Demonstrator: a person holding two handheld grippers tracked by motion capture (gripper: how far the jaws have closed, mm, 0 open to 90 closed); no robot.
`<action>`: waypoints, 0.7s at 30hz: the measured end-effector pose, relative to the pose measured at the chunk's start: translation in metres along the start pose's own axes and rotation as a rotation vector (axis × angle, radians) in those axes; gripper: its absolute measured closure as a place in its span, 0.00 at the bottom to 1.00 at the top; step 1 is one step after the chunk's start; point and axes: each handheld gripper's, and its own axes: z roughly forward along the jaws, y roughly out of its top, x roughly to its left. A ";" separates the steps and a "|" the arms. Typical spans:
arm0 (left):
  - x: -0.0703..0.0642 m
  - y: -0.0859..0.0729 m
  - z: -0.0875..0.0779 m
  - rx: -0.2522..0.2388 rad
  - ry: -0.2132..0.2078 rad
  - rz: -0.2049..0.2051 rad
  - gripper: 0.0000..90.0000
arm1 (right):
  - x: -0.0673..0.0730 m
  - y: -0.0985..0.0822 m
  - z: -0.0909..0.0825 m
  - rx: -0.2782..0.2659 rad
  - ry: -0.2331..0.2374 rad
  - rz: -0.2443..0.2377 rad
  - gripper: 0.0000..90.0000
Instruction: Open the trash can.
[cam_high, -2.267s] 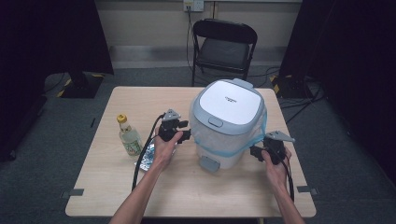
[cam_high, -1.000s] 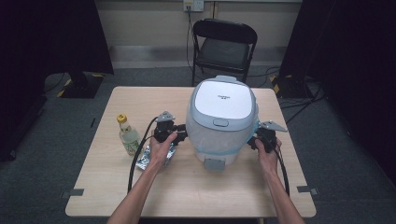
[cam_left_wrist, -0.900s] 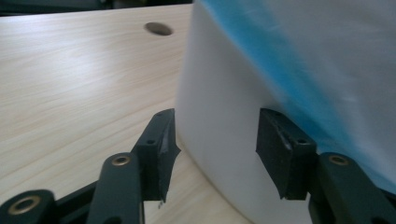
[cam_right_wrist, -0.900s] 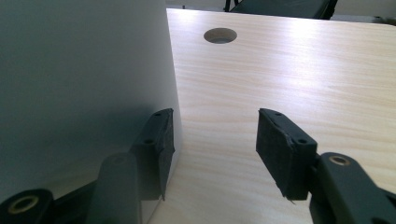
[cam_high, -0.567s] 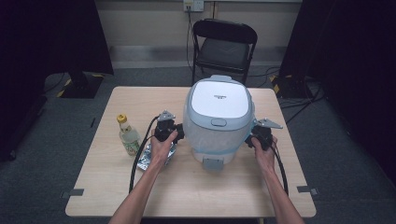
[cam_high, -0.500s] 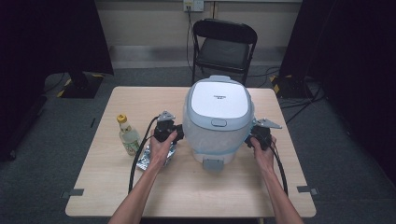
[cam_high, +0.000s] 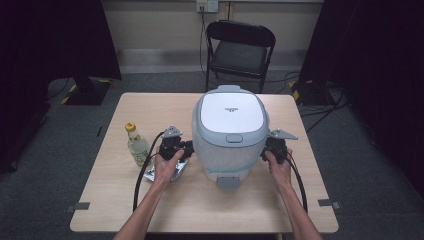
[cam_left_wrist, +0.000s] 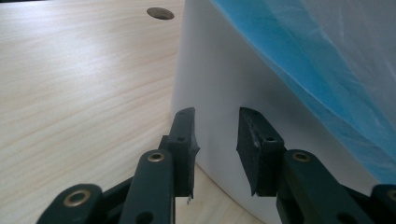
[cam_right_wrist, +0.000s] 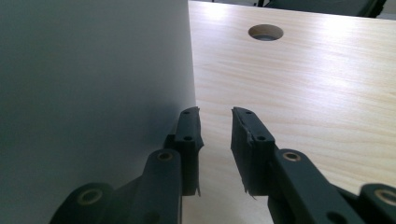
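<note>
Cooker (cam_high: 230, 132) mid-table, flanked by both grippers. Left gripper (cam_left_wrist: 215, 140): jaws just narrowed, a small gap left, empty, tips at the white wall. Right gripper (cam_right_wrist: 215, 140): at its narrowest, gripping nothing, beside the cooker's wall. Bottle (cam_high: 136, 145) left; chair (cam_high: 240, 50) beyond.

We are seeing the rice cooker (cam_high: 231, 132) sitting at the middle of the counter (cam_high: 115, 200). Our left gripper (cam_high: 187, 149) is lying against its left side, our right gripper (cam_high: 266, 150) against its right. A bottle (cam_high: 136, 145) is standing left of the left gripper, with a foil packet (cam_high: 169, 173) lying just before it, under our left hand (cam_high: 166, 163). A chair (cam_high: 239, 50) is standing behind the counter.
</note>
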 end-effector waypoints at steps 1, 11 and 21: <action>-0.001 -0.001 -0.001 -0.001 0.003 0.009 0.74 | 0.001 0.000 -0.001 0.004 0.005 -0.005 0.81; -0.008 -0.009 -0.016 0.015 -0.009 0.009 0.73 | 0.013 -0.001 -0.008 0.037 0.020 -0.044 0.83; -0.016 -0.019 -0.030 0.014 -0.014 0.030 0.71 | 0.025 -0.011 -0.022 0.033 0.039 -0.054 0.83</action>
